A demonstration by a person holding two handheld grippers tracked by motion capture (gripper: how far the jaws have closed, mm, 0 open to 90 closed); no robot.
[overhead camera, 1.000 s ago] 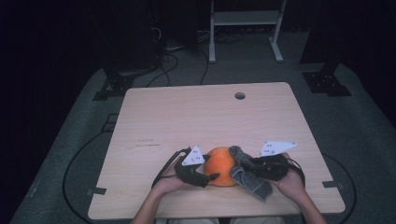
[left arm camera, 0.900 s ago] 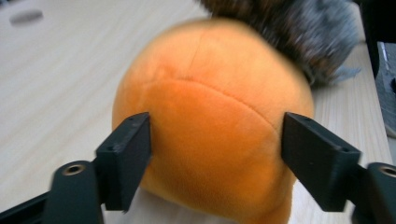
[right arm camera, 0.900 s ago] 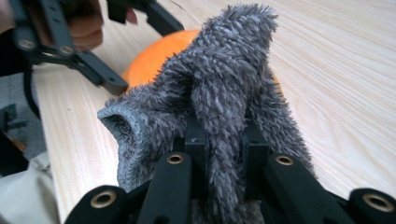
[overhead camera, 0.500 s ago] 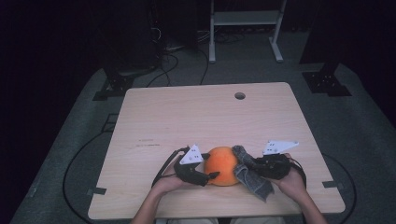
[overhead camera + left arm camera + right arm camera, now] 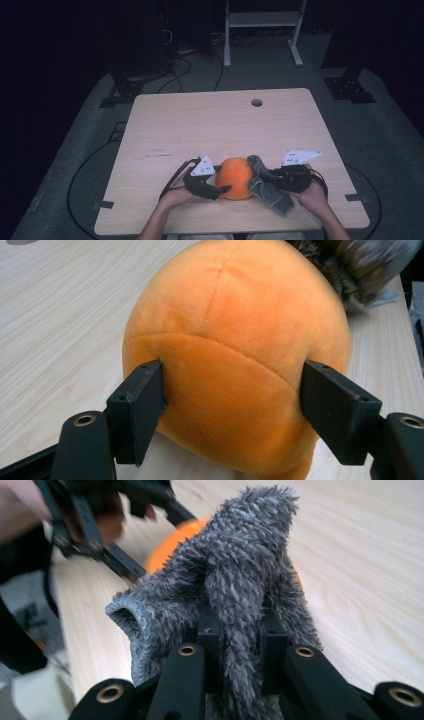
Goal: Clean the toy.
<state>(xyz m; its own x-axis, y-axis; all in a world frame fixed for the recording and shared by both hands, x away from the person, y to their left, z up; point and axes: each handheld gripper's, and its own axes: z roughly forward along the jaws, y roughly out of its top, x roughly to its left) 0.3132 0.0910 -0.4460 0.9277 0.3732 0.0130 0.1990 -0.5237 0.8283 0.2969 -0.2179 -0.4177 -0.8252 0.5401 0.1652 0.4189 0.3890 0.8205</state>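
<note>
Already we have the left gripper (image 5: 220, 189) clamped on the orange plush ball (image 5: 235, 177) at the table's (image 5: 210, 125) near edge, the right gripper (image 5: 270, 176) pinching the grey cloth (image 5: 267, 192) against it; wiping looks underway, unfinished.

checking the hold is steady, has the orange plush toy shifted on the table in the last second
No. The orange plush toy sits at the same spot near the table's front edge, directly below the round hole, as before.
</note>
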